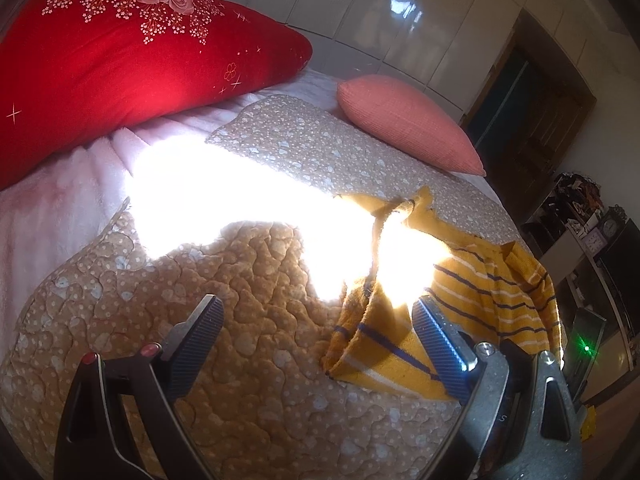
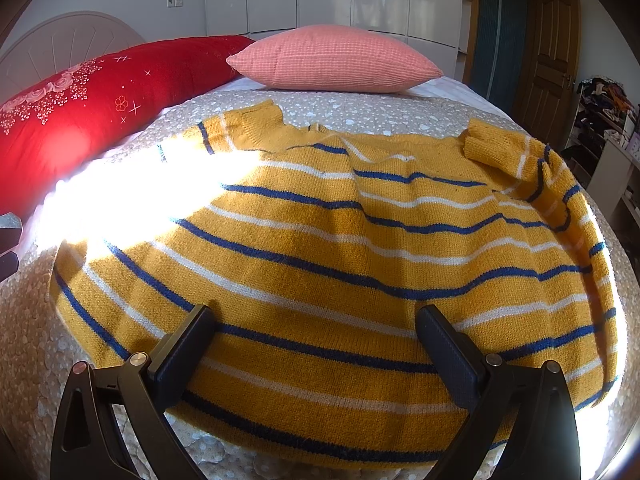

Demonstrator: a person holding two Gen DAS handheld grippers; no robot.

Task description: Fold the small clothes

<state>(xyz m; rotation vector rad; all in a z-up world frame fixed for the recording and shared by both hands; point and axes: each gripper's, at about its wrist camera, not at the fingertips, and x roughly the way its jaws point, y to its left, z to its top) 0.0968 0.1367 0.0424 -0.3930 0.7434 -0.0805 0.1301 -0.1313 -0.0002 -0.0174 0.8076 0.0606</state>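
Both grippers gaping wide, gripping nothing. Right gripper (image 2: 314,332) hovering over hem of striped sweater (image 2: 340,248), lying spread ahead on quilt (image 2: 32,340). Left gripper (image 1: 318,320) hovering beside sweater's left edge.

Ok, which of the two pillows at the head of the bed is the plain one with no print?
The smaller pink pillow, plain ribbed fabric, lying beyond the striped sweater. The big red pillow beside it carries printed roses and sparkles.
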